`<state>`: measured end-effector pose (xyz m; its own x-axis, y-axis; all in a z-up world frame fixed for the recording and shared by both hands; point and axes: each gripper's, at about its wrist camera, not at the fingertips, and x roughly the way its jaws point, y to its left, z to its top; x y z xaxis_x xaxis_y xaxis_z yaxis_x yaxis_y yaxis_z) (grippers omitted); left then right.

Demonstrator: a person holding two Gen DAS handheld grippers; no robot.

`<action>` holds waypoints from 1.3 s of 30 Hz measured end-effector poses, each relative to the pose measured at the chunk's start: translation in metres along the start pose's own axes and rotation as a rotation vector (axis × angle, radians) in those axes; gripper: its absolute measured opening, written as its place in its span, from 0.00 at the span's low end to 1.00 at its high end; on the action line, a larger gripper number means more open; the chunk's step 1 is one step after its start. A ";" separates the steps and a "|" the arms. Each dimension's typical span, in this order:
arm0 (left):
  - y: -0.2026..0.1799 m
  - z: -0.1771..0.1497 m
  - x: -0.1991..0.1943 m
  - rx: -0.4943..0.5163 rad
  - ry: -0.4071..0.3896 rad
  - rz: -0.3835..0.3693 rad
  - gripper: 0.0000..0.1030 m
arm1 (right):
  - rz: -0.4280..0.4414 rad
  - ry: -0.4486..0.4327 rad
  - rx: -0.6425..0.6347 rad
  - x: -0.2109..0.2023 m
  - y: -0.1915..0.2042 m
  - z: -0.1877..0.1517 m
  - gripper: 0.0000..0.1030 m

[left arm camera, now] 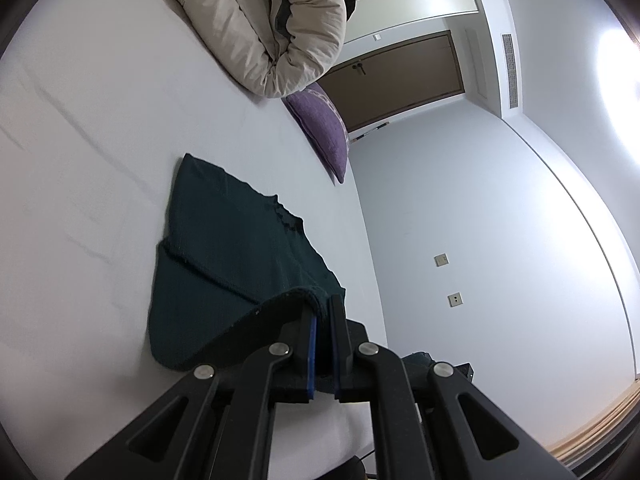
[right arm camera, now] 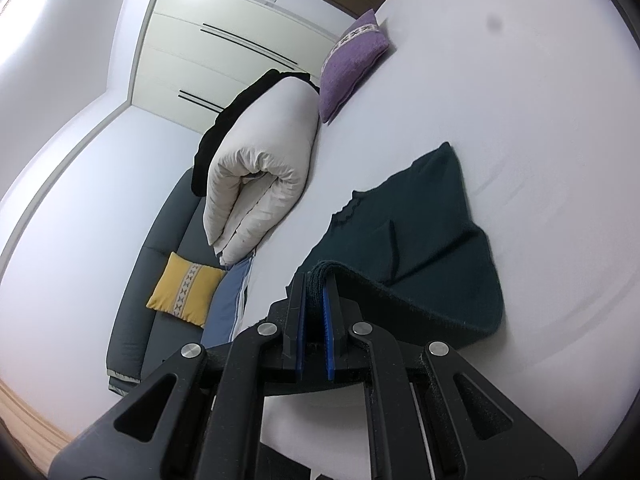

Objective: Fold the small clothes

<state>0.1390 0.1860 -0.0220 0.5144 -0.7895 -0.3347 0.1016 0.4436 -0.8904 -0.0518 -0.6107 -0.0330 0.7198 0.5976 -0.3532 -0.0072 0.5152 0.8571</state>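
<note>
Left gripper [left arm camera: 323,308] tilts slightly downward, clamped on the dark green garment's [left arm camera: 224,248] lifted edge; right gripper [right arm camera: 318,280] likewise, over the white bed [right arm camera: 520,120].

Rolled duvet [left arm camera: 260,28], purple cushion [left arm camera: 322,132]

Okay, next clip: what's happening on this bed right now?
A person with a gripper in each hand is folding a dark green garment on a white bed. The left gripper and the right gripper are each shut on a near corner of the cloth, lifting that edge off the sheet while the far part lies flat. A rolled beige duvet and a purple pillow lie farther up the bed. The fold is underway, not finished.
</note>
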 end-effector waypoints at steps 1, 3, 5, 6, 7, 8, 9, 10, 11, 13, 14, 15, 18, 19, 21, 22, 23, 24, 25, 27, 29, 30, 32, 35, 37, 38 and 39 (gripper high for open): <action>0.000 0.003 0.003 0.001 0.000 0.003 0.06 | -0.003 0.000 -0.002 0.003 -0.001 0.003 0.06; 0.002 0.009 0.010 -0.002 0.000 0.009 0.06 | -0.010 0.000 -0.005 0.010 -0.002 0.008 0.06; 0.004 0.015 0.016 -0.006 -0.002 0.016 0.06 | -0.016 0.000 -0.009 0.017 -0.004 0.014 0.06; 0.005 0.018 0.020 -0.008 -0.002 0.019 0.06 | -0.020 -0.002 -0.010 0.020 -0.004 0.016 0.06; 0.005 0.021 0.022 -0.010 -0.004 0.023 0.06 | -0.027 -0.004 -0.010 0.025 -0.006 0.020 0.06; 0.007 0.025 0.026 -0.014 -0.006 0.027 0.06 | -0.034 -0.006 -0.009 0.030 -0.008 0.024 0.06; 0.009 0.028 0.030 -0.019 -0.008 0.029 0.06 | -0.038 -0.009 -0.009 0.033 -0.009 0.027 0.06; 0.010 0.031 0.033 -0.024 -0.009 0.033 0.06 | -0.046 -0.011 -0.010 0.038 -0.011 0.031 0.06; 0.012 0.035 0.038 -0.029 -0.011 0.039 0.06 | -0.055 -0.011 -0.009 0.043 -0.013 0.035 0.06; 0.015 0.042 0.046 -0.032 -0.014 0.053 0.06 | -0.069 -0.012 -0.010 0.054 -0.017 0.043 0.06; 0.018 0.046 0.051 -0.033 -0.013 0.061 0.06 | -0.075 -0.012 -0.012 0.060 -0.018 0.047 0.06; 0.019 0.049 0.055 -0.036 -0.012 0.066 0.06 | -0.081 -0.011 -0.012 0.066 -0.020 0.051 0.06; 0.028 0.059 0.071 -0.044 -0.011 0.088 0.06 | -0.106 -0.001 -0.013 0.087 -0.026 0.064 0.06; 0.031 0.062 0.075 -0.050 -0.012 0.093 0.06 | -0.111 0.002 -0.012 0.092 -0.028 0.067 0.06; 0.037 0.067 0.082 -0.061 -0.014 0.098 0.06 | -0.121 0.005 -0.008 0.106 -0.032 0.075 0.06; 0.039 0.070 0.086 -0.063 -0.014 0.102 0.06 | -0.125 0.007 -0.005 0.111 -0.035 0.079 0.06; 0.041 0.073 0.090 -0.065 -0.015 0.107 0.06 | -0.132 0.010 -0.001 0.118 -0.038 0.083 0.06; 0.044 0.077 0.094 -0.069 -0.016 0.110 0.06 | -0.139 0.010 0.002 0.124 -0.040 0.086 0.06; 0.046 0.079 0.097 -0.073 -0.017 0.112 0.06 | -0.143 0.009 0.008 0.130 -0.043 0.089 0.06; 0.052 0.086 0.104 -0.084 -0.020 0.119 0.06 | -0.147 0.007 0.032 0.143 -0.051 0.097 0.06; 0.058 0.092 0.111 -0.093 -0.022 0.128 0.06 | -0.156 0.004 0.050 0.155 -0.059 0.105 0.06; 0.061 0.095 0.115 -0.098 -0.024 0.133 0.06 | -0.161 0.004 0.058 0.162 -0.063 0.108 0.06; 0.066 0.101 0.122 -0.104 -0.021 0.145 0.06 | -0.172 0.004 0.070 0.175 -0.070 0.114 0.06; 0.072 0.110 0.133 -0.106 -0.019 0.158 0.06 | -0.190 0.004 0.081 0.190 -0.079 0.123 0.06; 0.076 0.117 0.141 -0.112 -0.018 0.164 0.06 | -0.201 0.002 0.094 0.201 -0.087 0.131 0.06; 0.078 0.119 0.144 -0.113 -0.018 0.169 0.06 | -0.207 0.000 0.101 0.206 -0.091 0.135 0.06; 0.080 0.122 0.148 -0.115 -0.020 0.176 0.06 | -0.215 -0.001 0.107 0.211 -0.094 0.138 0.06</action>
<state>0.3275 0.1563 -0.1052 0.5324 -0.6952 -0.4828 -0.0887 0.5215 -0.8486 0.1966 -0.6180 -0.1366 0.6975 0.4803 -0.5317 0.2199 0.5627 0.7969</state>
